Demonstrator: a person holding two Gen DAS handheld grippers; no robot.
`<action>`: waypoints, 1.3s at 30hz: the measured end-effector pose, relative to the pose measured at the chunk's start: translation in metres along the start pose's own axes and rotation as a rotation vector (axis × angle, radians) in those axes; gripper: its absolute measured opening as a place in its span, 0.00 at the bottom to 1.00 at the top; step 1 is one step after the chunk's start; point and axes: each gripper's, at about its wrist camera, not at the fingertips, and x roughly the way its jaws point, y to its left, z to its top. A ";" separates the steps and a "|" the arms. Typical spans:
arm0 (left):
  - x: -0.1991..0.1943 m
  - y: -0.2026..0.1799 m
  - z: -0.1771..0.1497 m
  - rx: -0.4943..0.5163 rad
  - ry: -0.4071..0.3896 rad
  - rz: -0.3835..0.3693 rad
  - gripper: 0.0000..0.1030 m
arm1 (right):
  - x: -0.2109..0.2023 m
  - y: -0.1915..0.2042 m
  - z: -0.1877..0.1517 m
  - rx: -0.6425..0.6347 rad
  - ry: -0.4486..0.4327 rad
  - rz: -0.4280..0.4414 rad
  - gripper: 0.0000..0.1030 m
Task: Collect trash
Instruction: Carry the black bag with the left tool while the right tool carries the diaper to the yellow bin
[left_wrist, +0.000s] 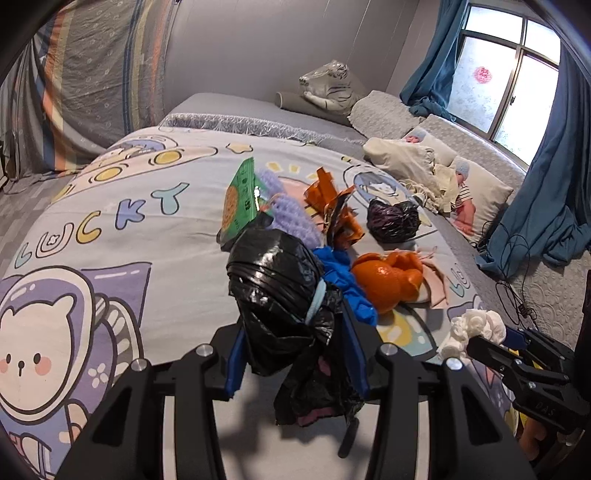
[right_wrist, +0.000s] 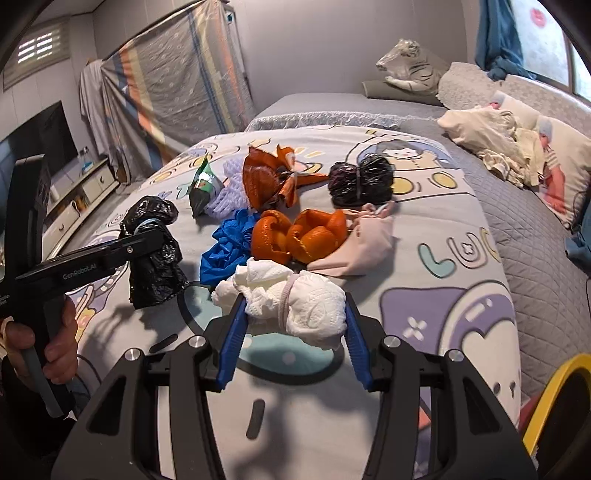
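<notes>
The left gripper (left_wrist: 295, 332) pinches a black bag bundle (left_wrist: 273, 280) – the right gripper (right_wrist: 295, 321) pinches a white tissue wad (right_wrist: 295, 302). Orange peel (right_wrist: 299, 236) lies at twelve o'clock of the wad.

Glossy crinkled plastic bag (left_wrist: 273, 280), soft matt tissue wad (right_wrist: 295, 302), printed cloth bedsheet (left_wrist: 147, 240)

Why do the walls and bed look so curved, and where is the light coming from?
Both wrist views use fisheye lenses, so edges bow and corners go dark. In the left wrist view, daylight from the window washes out the panes. In the right wrist view, the gripper casts soft shadows on the bedspread.
</notes>
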 end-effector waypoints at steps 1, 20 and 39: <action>-0.003 -0.003 0.000 0.005 -0.005 -0.006 0.41 | -0.003 -0.001 -0.001 0.005 -0.008 -0.005 0.46; -0.025 -0.046 -0.006 0.100 -0.033 -0.079 0.41 | -0.050 -0.045 -0.014 0.152 -0.100 -0.087 0.46; -0.015 -0.116 -0.014 0.241 -0.007 -0.171 0.41 | -0.101 -0.105 -0.038 0.280 -0.172 -0.208 0.46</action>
